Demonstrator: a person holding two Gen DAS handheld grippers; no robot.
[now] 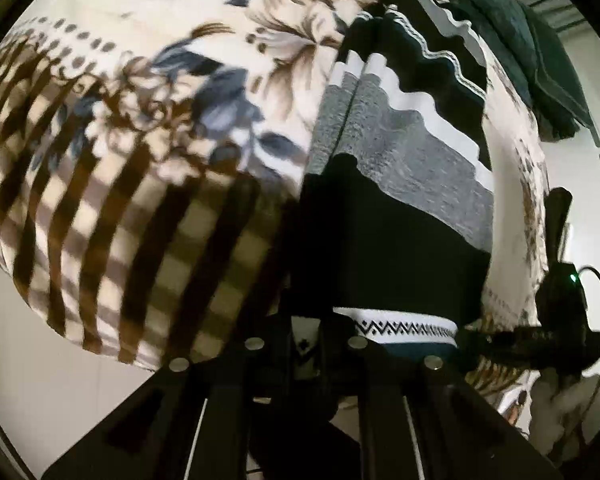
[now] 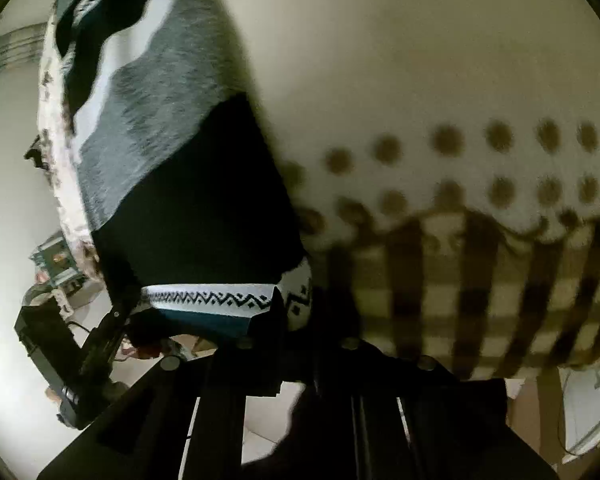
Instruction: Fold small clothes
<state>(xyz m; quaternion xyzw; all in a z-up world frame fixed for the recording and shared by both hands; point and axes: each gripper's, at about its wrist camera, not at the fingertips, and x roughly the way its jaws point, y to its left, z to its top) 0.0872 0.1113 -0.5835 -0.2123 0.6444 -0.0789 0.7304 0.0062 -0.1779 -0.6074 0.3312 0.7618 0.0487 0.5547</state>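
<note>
A small striped garment (image 1: 396, 200) in black, grey and white, with a white zigzag-patterned hem (image 1: 404, 328), lies on a patterned blanket (image 1: 148, 128). My left gripper (image 1: 312, 344) is shut on the hem's left corner. In the right wrist view the same garment (image 2: 172, 168) shows, and my right gripper (image 2: 296, 312) is shut on the hem's right corner (image 2: 296, 296). The right gripper also shows in the left wrist view (image 1: 556, 320) at the hem's far end, and the left gripper (image 2: 100, 336) shows in the right wrist view. The fingertips are dark and partly hidden by cloth.
The floral and checked blanket (image 2: 460, 100) covers a bed with its near edge just ahead of both grippers. Dark green clothes (image 1: 540, 60) lie at the far end of the bed. Pale floor (image 1: 60, 360) lies below the edge, with some clutter (image 2: 56, 264) at the left.
</note>
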